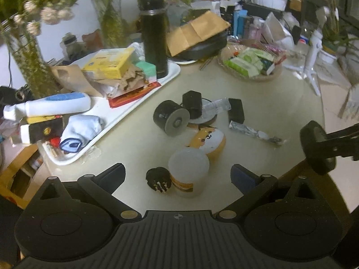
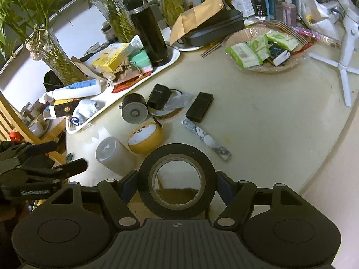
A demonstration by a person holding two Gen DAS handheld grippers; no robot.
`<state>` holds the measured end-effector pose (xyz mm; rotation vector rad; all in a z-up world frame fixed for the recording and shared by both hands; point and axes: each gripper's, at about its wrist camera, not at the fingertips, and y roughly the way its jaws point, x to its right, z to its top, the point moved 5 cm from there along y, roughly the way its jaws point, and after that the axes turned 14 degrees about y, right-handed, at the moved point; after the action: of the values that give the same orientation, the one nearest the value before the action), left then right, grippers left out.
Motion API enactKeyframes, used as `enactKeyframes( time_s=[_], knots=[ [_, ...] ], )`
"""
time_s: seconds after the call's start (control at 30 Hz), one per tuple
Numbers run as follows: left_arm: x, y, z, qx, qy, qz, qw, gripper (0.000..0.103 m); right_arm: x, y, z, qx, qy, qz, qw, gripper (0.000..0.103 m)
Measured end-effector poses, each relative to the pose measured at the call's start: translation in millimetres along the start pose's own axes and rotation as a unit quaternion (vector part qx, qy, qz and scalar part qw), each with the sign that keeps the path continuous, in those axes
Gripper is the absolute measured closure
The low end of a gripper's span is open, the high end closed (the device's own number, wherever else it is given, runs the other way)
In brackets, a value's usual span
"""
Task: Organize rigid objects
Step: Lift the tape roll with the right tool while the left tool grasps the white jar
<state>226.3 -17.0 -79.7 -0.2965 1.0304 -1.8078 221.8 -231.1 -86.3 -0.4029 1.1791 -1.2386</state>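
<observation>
We are pinching the black tape roll [image 2: 176, 180] across its width in the right gripper [image 2: 177, 187], clear of the tabletop [image 2: 258, 134]; the left gripper [image 1: 178, 176] jaws are spreading around the frosted-lid jar [image 1: 188, 172], for grasping.

1 black tape roll [image 2: 176, 181]. 1 black thermos [image 2: 148, 34]. 1 frosted jar [image 2: 114, 157]. 1 round orange case [image 2: 145, 137]. 1 black flat box [image 2: 199, 107]. 1 basket [image 2: 291, 63] with 4 green packets. 1 yellow box [image 2: 111, 57]. 1 white tray [image 2: 172, 57]. 2 tongs [image 2: 176, 187] [image 1: 178, 176].
</observation>
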Motion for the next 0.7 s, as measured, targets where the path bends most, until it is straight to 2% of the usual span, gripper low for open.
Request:
enactKeyframes(
  time_s=[0.2, 0.23, 0.3, 0.47, 0.63, 0.7],
  knots=[
    [3.3, 19.6, 9.9, -0.006, 0.014, -0.003, 0.9999, 0.001, -0.6, -0.3, -4.0, -0.003, 0.000, 0.009, 1.000, 0.028],
    [2.6, 23.2, 11.3, -0.011, 0.013, -0.002, 0.9999, 0.004, -1.3, 0.0, -4.5, -0.003, -0.001, 0.010, 1.000, 0.028],
    [1.4, 30.5, 13.6, -0.019, 0.009, -0.003, 0.9998, 0.017, -2.8, 0.7, -5.4, -0.003, -0.004, 0.013, 1.000, 0.028],
    [0.3, 49.6, 12.4, -0.041, -0.005, -0.023, 0.9989, 0.017, -4.6, -0.1, -5.3, 0.002, -0.007, 0.014, 1.000, 0.028],
    [1.4, 62.1, 7.6, -0.055, -0.004, -0.023, 0.9982, 0.018, -6.5, -1.3, -6.2, 0.006, -0.008, 0.014, 1.000, 0.028],
    [0.7, 67.0, 5.0, -0.063, -0.003, -0.021, 0.9978, 0.024, -7.1, -2.2, -7.5, 0.007, -0.009, 0.015, 1.000, 0.028]
  ],
)
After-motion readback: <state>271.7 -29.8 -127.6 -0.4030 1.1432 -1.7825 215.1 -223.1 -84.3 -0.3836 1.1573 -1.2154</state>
